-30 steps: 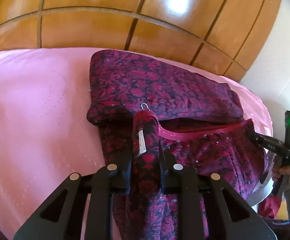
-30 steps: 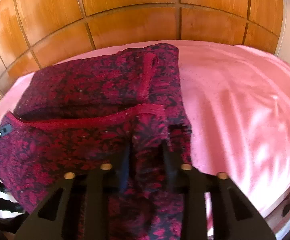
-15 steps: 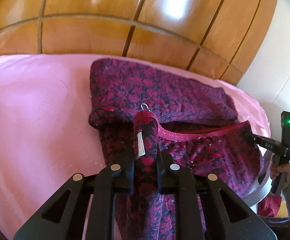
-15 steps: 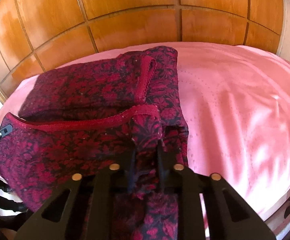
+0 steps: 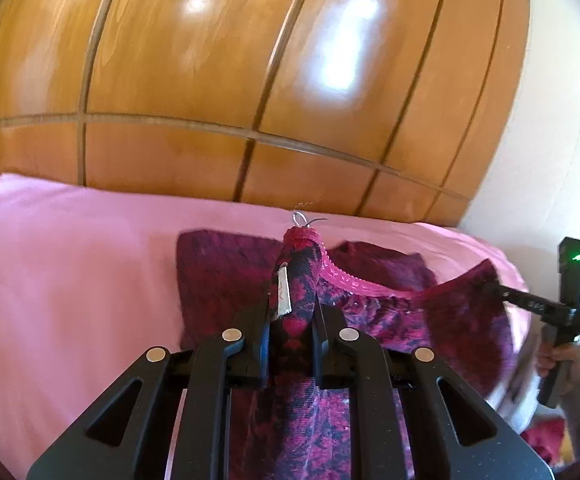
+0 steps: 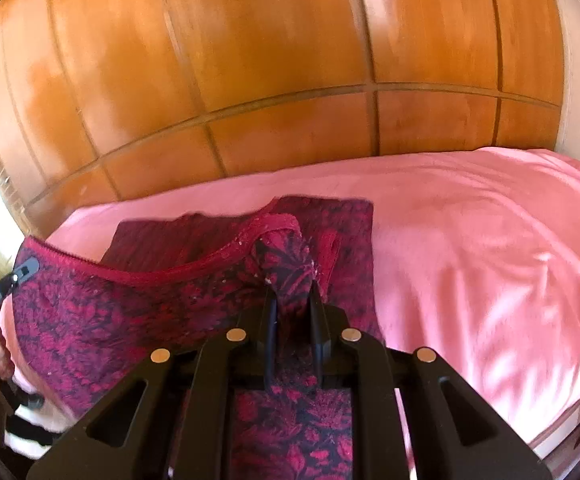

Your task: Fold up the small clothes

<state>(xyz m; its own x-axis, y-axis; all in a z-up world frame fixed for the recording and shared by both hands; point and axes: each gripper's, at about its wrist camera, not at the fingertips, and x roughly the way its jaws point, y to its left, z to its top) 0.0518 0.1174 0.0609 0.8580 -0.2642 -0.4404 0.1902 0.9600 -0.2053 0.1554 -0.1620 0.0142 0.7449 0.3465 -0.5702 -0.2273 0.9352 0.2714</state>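
Raised since a second ago: both grippers and the waistband they hold now sit higher against the wood panelling, and less of the folded part shows beyond them.

Item: dark red and black floral-print fabric garment (image 5: 374, 320) with a red elastic waistband (image 6: 161, 274). Location: far portion lies flat on the bed; near portion lifted off it, waistband stretched between the two grippers. A white label (image 5: 282, 294) hangs at the left corner.

Left gripper (image 5: 290, 334): black fingers (image 5: 259, 332) clamped on the bunched waistband corner, fabric trailing down between them.

Right gripper (image 6: 293, 330): black fingers (image 6: 267, 320) clamped on the opposite bunched corner; also visible at the right edge of the left view, green light lit.

Support: bed with pink sheet (image 6: 470, 248).

Backdrop: glossy orange-brown wood panelling (image 5: 217, 80), directly behind the bed.
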